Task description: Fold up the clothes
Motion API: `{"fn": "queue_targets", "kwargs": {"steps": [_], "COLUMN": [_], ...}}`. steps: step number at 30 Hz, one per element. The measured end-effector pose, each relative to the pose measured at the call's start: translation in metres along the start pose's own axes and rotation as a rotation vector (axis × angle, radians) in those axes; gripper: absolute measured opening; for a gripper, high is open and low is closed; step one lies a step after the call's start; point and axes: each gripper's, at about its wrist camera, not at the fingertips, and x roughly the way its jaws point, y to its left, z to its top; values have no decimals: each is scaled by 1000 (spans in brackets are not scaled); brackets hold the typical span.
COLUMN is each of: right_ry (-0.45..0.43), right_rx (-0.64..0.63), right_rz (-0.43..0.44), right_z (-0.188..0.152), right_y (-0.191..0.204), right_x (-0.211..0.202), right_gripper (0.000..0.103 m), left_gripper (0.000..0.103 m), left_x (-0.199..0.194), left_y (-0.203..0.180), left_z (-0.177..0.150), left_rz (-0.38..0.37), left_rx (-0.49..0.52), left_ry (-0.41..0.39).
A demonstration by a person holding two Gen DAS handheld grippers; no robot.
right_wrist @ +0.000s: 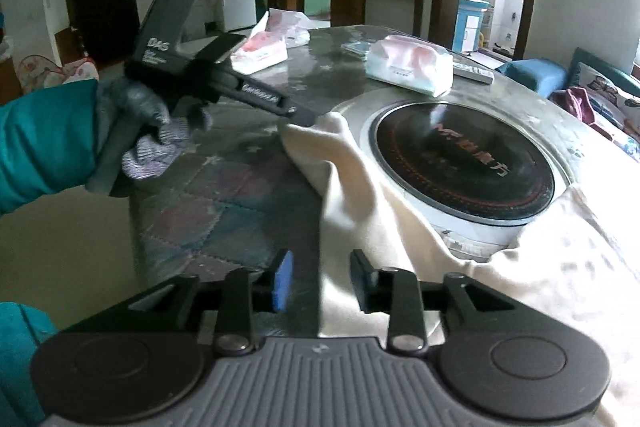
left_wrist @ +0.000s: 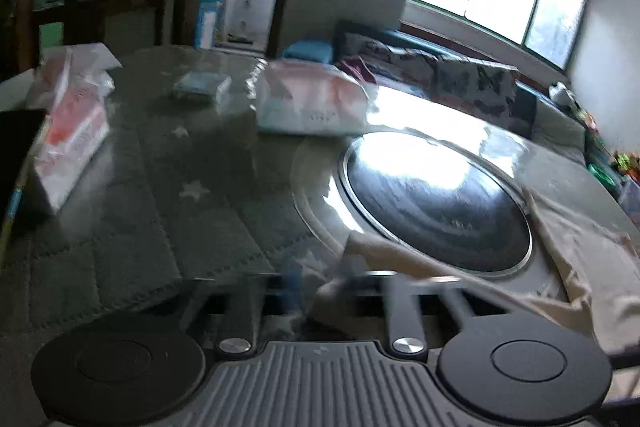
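A cream cloth (right_wrist: pixel 360 195) lies crumpled over the near right of the round table, partly covering the rim of the hob. In the right wrist view a gloved hand in a teal sleeve holds my left gripper (right_wrist: pixel 305 117), shut on the cloth's far corner just above the table. The left wrist view is blurred, but the left gripper (left_wrist: pixel 320 287) shows cream cloth (left_wrist: pixel 580 251) bunched at its closed fingers. My right gripper (right_wrist: pixel 322 283) stands open low at the near edge. The cloth's left edge runs between its fingers without being pinched.
A black round hob (right_wrist: pixel 464 155) is set into the glass-topped table (right_wrist: pixel 224 195), which has a grey star-pattern mat. Two tissue packs (right_wrist: pixel 412 67) (right_wrist: pixel 264 51) and a small flat box (left_wrist: pixel 202 87) sit at the far side. A sofa (left_wrist: pixel 460 75) stands beyond.
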Motion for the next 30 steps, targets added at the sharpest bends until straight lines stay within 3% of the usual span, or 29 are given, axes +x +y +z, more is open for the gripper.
{"fn": "queue_targets", "kwargs": {"steps": [2,6,9,14,17,19,20,21,23,25,27,30], "right_ry": [-3,-11,1,45,52,53,52,49,42,37,40,49], "right_rx": [15,44,48,50,23,14,13,13,14,16,16,22], "right_rz": [-4,-10,-3,38,66,84,90,90,86,78,60,35], "right_z": [1,1,0,-3,-4,-3,-2,-2,-3,-6,-8,-11], "right_y": [-2,-9,-11,-9,-2,2,3,4,5,6,4,1], "right_x": [2,2,5,15,17,16,15,13,8,0,-6,-12], "right_gripper": [32,35,37,41,45,45,44,44,44,44,44,44], "left_gripper": [1,0,0,5,7,26,50,56,55,40,15,7], "left_x": [-6,-36,-41,-18,-18,-18,-15,-12,-3,6,12,14], "left_y": [-1,-3,-3,9,6,2,-3,-7,-15,-24,-32,-40], "left_z": [4,20,22,18,17,15,14,12,8,4,0,-1], "left_rz": [1,-23,12,127,99,72,61,54,48,41,33,42], "left_rx": [8,16,61,44,28,36,60,81,120,158,194,237], "left_ry": [-43,-233,-284,-129,-94,-72,-56,-44,-25,-5,6,-22]}}
